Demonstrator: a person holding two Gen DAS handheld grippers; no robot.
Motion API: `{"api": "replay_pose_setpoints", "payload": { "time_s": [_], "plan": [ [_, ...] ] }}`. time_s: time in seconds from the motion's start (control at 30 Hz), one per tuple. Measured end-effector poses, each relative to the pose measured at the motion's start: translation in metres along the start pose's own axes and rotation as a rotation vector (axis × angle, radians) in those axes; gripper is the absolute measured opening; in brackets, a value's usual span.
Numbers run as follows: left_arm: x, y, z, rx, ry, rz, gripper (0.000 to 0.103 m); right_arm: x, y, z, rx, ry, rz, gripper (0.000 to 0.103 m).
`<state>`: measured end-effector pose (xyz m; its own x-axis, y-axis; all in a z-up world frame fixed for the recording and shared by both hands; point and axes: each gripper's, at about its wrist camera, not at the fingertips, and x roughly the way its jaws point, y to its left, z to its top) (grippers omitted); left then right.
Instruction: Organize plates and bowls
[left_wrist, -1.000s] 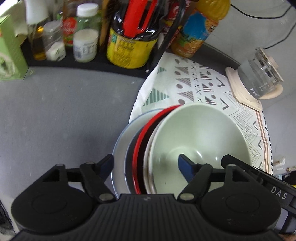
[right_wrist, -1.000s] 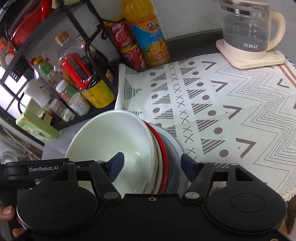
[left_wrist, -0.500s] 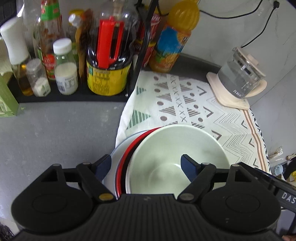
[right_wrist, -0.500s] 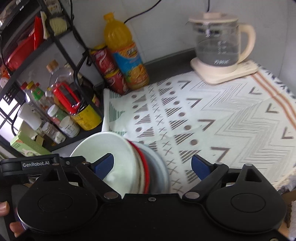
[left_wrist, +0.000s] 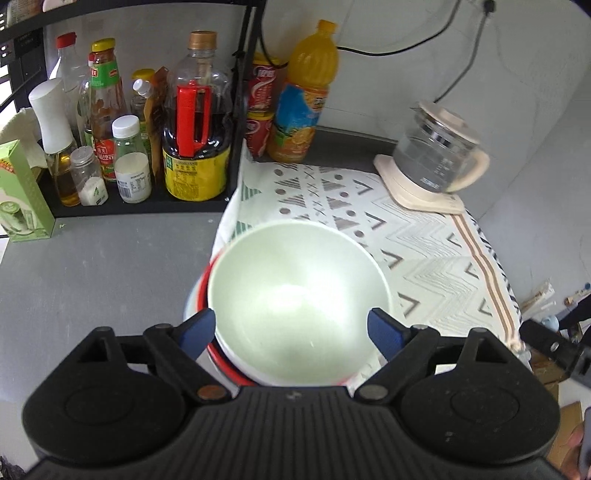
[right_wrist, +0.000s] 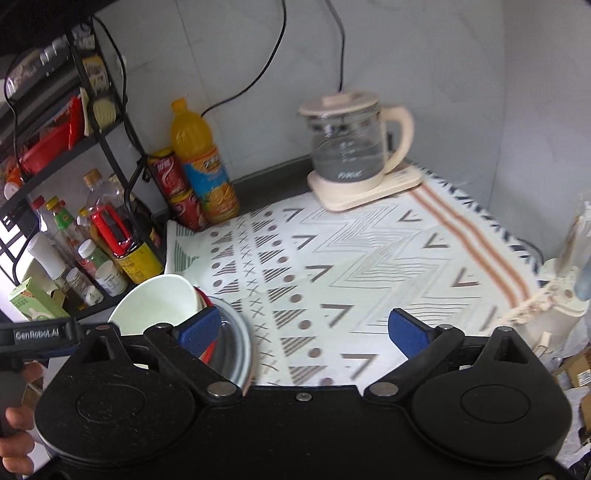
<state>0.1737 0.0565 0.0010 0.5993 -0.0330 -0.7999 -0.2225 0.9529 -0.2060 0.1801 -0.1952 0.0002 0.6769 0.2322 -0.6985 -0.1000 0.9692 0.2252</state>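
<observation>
"GenRobot.AI" in white letters on black bar of other handheld gripper, at left edge of right wrist view. Chinese characters on red-labelled sauce bottle, on red cans, on orange drink bottle: too small or blurred to read. Marks printed on glass kettle: blurred, unreadable. Yellow label on dark bottle: print illegible.

bowl atop stacked plates on cloth's left edge; kettle behind.
</observation>
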Motion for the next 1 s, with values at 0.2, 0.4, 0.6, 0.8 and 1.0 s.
{"api": "replay_pose_setpoints", "payload": {
  "time_s": [0.2,0.4,0.6,0.8,1.0],
  "plan": [
    [-0.032,-0.015,-0.032,0.021,-0.022,-0.009,0.100,-0.042,-0.020,-0.019,0.009,-0.063,-0.028,0.103],
    [-0.062,-0.024,-0.060,0.055,-0.050,-0.023,0.102,-0.077,-0.036,-0.041,0.022,-0.099,-0.032,0.103],
    [-0.088,-0.030,-0.087,0.078,-0.070,-0.039,0.103,-0.111,-0.046,-0.060,0.025,-0.128,-0.046,0.103],
    [-0.111,-0.032,-0.110,0.103,-0.095,-0.059,0.103,-0.137,-0.049,-0.079,0.009,-0.149,-0.068,0.103],
    [-0.130,-0.032,-0.128,0.122,-0.113,-0.056,0.102,-0.157,-0.049,-0.097,-0.008,-0.169,-0.073,0.103]
  ]
}}
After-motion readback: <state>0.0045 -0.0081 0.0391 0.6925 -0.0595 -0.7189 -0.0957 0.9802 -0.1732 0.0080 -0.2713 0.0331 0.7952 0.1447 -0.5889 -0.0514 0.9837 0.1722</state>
